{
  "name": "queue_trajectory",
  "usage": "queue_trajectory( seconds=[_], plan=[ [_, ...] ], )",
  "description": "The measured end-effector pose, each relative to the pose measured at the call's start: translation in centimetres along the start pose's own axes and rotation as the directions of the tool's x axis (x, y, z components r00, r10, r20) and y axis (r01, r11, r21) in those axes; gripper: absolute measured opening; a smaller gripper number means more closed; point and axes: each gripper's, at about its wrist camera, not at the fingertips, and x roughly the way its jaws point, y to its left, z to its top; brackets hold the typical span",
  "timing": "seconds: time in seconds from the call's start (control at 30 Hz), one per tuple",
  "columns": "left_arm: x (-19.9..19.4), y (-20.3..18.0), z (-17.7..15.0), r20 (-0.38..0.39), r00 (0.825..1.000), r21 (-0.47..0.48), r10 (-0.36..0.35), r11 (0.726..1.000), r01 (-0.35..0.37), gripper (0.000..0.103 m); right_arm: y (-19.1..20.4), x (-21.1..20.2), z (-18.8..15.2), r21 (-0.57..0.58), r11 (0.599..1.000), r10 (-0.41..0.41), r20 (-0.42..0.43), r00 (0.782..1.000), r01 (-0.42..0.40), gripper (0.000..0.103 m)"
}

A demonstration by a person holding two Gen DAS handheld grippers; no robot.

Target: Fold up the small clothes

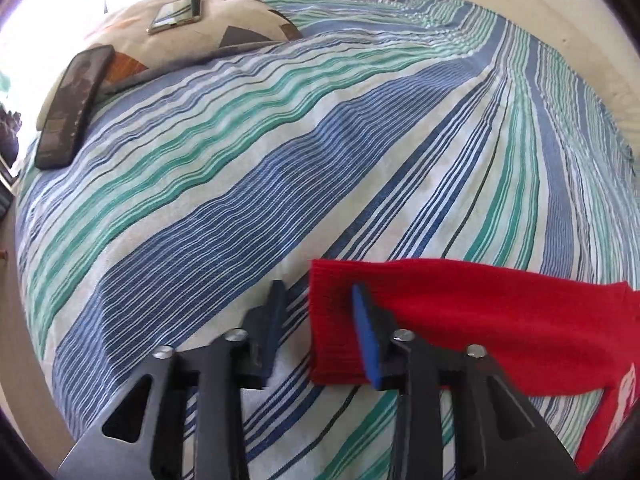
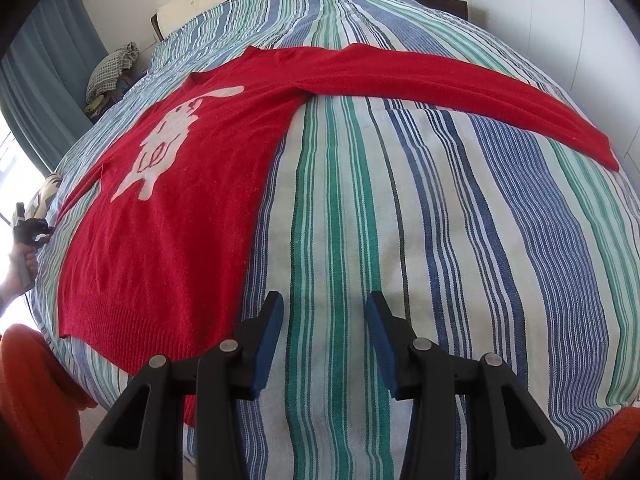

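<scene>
left gripper (image 1: 318,292) hanging open over the striped bedspread (image 1: 248,184), red sleeve cuff (image 1: 336,320) lying beside one pad

one red sweater (image 2: 180,208), one striped bedspread (image 2: 440,240), two phones (image 1: 176,14), one patterned pillow (image 1: 224,20), two grippers (image 2: 324,340)

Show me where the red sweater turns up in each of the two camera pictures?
Left wrist view: only a sleeve of the red sweater, lower right, its cuff beside the open left gripper.
Right wrist view: the whole red sweater, spread flat across left and top.
Shared landmark: the striped bedspread.
</scene>
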Motion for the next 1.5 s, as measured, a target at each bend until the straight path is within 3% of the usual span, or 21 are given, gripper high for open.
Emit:
queue_trajectory(
  seconds=[0.07,0.13,0.2,0.33,0.43,0.5,0.63,0.73,0.87,1.13,1.5],
  plan=[
    [-2.9,0.1,-0.8,0.064,0.998,-0.017,0.010,1.000,-0.009,0.080,-0.2,-0.4,0.1,0.010,1.000,0.007,0.013,1.000,-0.007,0.048],
    [-5.9,-0.6,-2.2,0.110,0.992,0.025,-0.067,0.998,0.065,0.082,-0.4,-0.9,0.1,0.021,1.000,0.010,0.037,0.999,-0.011,0.055],
    [-8.6,-2.7,-4.4,0.113,0.984,0.141,-0.135,0.983,0.118,0.084,-0.7,-1.3,0.2,0.034,0.999,0.011,0.054,0.998,-0.013,0.055],
    [-12.4,-8.9,-10.2,0.082,0.966,0.404,-0.244,0.895,0.192,0.091,-1.4,-1.4,0.3,0.072,0.997,0.010,0.060,0.998,-0.015,0.055],
    [-12.6,-12.6,-13.4,0.019,0.957,0.466,-0.290,0.849,0.248,0.091,-2.1,-1.8,0.3,0.107,0.994,0.004,0.078,0.997,-0.012,0.055],
    [-11.7,-13.9,-14.6,-0.009,0.955,0.445,-0.297,0.854,0.270,0.091,-2.7,-2.1,0.2,0.133,0.991,-0.002,0.086,0.996,-0.010,0.055],
    [-7.1,-14.0,-16.9,-0.136,0.959,0.352,-0.251,0.892,0.283,0.091,-4.1,-2.0,-0.1,0.198,0.980,-0.027,0.073,0.997,0.012,0.059],
    [-6.9,-13.1,-18.6,-0.055,0.962,0.398,-0.267,0.878,0.267,0.096,-5.3,-1.7,-0.4,0.257,0.966,-0.016,0.061,0.998,0.000,0.059],
    [-7.0,-13.1,-18.5,-0.083,0.959,0.399,-0.273,0.872,0.283,0.102,-6.3,-1.4,-0.6,0.310,0.950,0.014,0.066,0.998,-0.034,0.059],
    [-6.8,-13.7,-19.2,-0.035,0.970,0.441,-0.239,0.868,0.230,0.103,-5.7,-0.8,-0.6,0.290,0.956,0.014,0.063,0.998,-0.032,0.065],
    [-6.9,-13.3,-19.2,-0.040,0.968,0.437,-0.248,0.867,0.240,0.103,-6.6,-0.7,-1.1,0.343,0.935,0.062,0.096,0.993,-0.092,0.069]
  ],
)
